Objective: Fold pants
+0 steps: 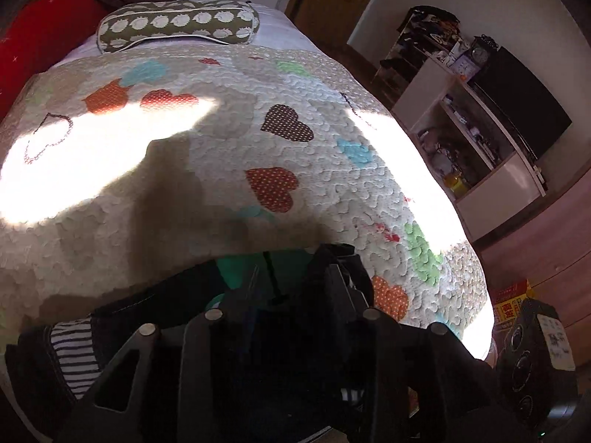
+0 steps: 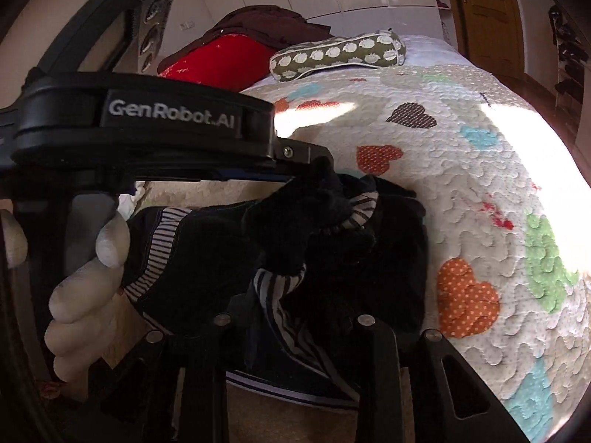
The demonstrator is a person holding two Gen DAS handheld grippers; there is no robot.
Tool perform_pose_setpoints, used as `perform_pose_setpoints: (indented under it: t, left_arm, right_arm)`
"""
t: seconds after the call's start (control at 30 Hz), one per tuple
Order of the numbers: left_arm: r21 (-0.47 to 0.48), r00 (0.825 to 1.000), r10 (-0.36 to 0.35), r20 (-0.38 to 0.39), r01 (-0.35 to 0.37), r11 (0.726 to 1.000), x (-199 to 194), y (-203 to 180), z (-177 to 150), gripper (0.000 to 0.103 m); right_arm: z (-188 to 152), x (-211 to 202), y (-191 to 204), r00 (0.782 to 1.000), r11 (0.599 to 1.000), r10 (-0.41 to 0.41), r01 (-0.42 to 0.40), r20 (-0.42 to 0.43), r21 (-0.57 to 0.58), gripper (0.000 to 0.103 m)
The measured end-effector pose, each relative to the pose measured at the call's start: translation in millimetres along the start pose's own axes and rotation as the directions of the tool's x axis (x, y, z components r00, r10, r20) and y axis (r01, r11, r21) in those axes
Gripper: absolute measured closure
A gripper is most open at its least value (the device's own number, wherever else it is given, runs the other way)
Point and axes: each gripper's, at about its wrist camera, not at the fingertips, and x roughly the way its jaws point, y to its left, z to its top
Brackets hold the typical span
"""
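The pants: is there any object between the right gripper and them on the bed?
Nothing visible stands between. The dark pants lie bunched on the quilt right in front of the right gripper. The left gripper reaches over them from the side, not between. The pillow lies far behind.

1. The quilt (image 1: 207,192) covers the bed and is my landmark.
2. The pants (image 2: 332,251) lie bunched on the quilt's near edge, under my two grippers.
3. My left gripper (image 2: 310,170) reaches across above the pants.
4. A bolster pillow (image 1: 177,26) lies across the quilt's far end.
5. A cushion (image 1: 40,33) sits left of the quilt.
6. A shelf unit (image 1: 476,140) stands right of the quilt.
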Motion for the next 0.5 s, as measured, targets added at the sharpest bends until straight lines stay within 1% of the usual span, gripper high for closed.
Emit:
perform_pose_setpoints:
  t: [0.03, 0.07, 0.1, 0.13, 0.17, 0.2, 0.23, 0.33, 0.37, 0.43, 0.5]
  left_arm:
    - [-0.015, 1.000, 0.026, 0.015, -0.025, 1.000, -11.0, 11.6, -8.0, 0.064]
    - [-0.027, 0.999, 0.044, 0.026, -0.043, 0.999, -21.7, 20.8, -15.5, 0.060]
    - [-0.034, 0.997, 0.066, 0.038, -0.065, 0.997, -31.2, 28.4, -22.8, 0.054]
    - [-0.038, 0.994, 0.096, 0.053, -0.094, 0.995, -41.3, 35.0, -31.1, 0.051]
    - [-0.041, 0.989, 0.126, 0.073, -0.123, 0.991, -51.5, 40.3, -37.8, 0.047]
    - [-0.046, 0.984, 0.150, 0.096, -0.146, 0.988, -61.8, 47.8, -47.5, 0.045]
    - [-0.054, 0.980, 0.165, 0.116, -0.159, 0.986, -69.2, 52.7, -55.4, 0.044]
    - [-0.114, 0.974, 0.181, 0.139, -0.166, 0.980, -80.2, 71.4, -72.0, 0.043]
    - [-0.141, 0.973, 0.183, 0.139, -0.163, 0.977, -80.6, 77.5, -75.7, 0.043]
    - [-0.188, 0.970, 0.201, 0.139, -0.174, 0.967, -77.4, 88.3, -83.2, 0.043]
    - [-0.227, 0.960, 0.256, 0.109, -0.227, 0.947, -71.8, 99.0, -88.5, 0.043]
  right_arm:
    - [-1.7, 1.9, 6.3, 1.000, 1.000, 0.010, -0.010, -0.014, -0.015, 0.059]
    - [-3.1, -1.8, 12.5, 1.000, 0.999, 0.024, -0.025, -0.019, -0.032, 0.059]
    - [-4.0, -8.3, 16.6, 0.998, 0.998, 0.050, -0.051, -0.026, -0.046, 0.058]
    - [-4.9, -17.3, 18.3, 0.997, 0.996, 0.073, -0.075, -0.029, -0.054, 0.055]
    - [-4.8, -27.8, 17.3, 0.996, 0.995, 0.082, -0.083, -0.021, -0.056, 0.053]
    - [-3.4, -38.2, 14.3, 0.998, 0.996, 0.067, -0.067, -0.004, -0.053, 0.053]
    - [0.6, -46.4, 9.9, 0.999, 0.998, 0.033, -0.032, 0.015, -0.046, 0.053]
    - [13.2, -58.3, 1.7, 0.994, 0.995, -0.098, 0.100, 0.054, -0.029, 0.053]
    - [19.1, -56.0, 0.1, 0.991, 0.992, -0.122, 0.123, 0.060, -0.019, 0.060]
    - [30.9, -41.8, -1.1, 0.992, 0.993, -0.117, 0.117, 0.047, 0.006, 0.070]
    - [40.4, -18.8, -2.1, 0.995, 0.995, -0.096, 0.095, 0.022, 0.031, 0.070]
